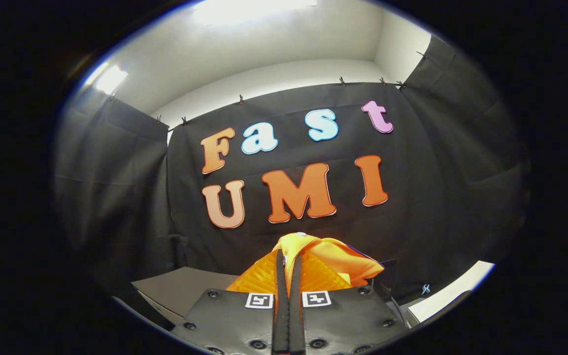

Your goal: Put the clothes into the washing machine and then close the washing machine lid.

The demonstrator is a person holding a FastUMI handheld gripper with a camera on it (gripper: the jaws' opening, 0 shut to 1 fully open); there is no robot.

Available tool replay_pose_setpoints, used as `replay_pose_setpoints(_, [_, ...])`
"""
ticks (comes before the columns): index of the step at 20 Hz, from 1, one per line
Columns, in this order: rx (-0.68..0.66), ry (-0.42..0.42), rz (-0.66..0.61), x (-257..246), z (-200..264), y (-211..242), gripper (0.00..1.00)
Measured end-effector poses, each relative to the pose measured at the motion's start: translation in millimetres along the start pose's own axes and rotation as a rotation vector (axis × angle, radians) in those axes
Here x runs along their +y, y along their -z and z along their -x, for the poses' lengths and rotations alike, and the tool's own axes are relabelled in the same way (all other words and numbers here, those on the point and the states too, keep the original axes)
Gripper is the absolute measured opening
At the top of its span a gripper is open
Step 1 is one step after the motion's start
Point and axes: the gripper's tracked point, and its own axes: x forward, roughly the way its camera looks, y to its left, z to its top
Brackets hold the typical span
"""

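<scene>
Gripper view: fingers at bottom centre.
Clothes: orange garment (313, 261) was bunched low centre, lifted before the black cloth wall (437, 197).
Gripper (288, 268): fingers nearly together, pinching the garment.
Grey surface (185, 288): lower left, beyond fingers.

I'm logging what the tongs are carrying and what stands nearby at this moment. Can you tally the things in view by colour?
Orange: 1, the garment pinched between the fingers of the tongs, which are shut on it.
Grey: 1, the flat surface below and beyond the tongs.
White: 1, the ledge beside it.
Total: 3.
</scene>
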Motion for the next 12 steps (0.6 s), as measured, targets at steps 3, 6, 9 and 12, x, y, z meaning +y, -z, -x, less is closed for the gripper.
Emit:
replay_pose_setpoints(3, [0.043, -0.019, -0.001, -40.9, 1.5, 16.7, 0.08])
replay_pose_setpoints(6, [0.091, -0.020, -0.024, -66.9, -5.9, 40.5, 0.08])
replay_pose_setpoints(9, [0.113, -0.011, -0.034, -85.7, -16.5, 67.2, 0.08])
replay_pose_setpoints(12, [0.142, -0.006, -0.049, -96.2, -33.6, 93.0, 0.08])
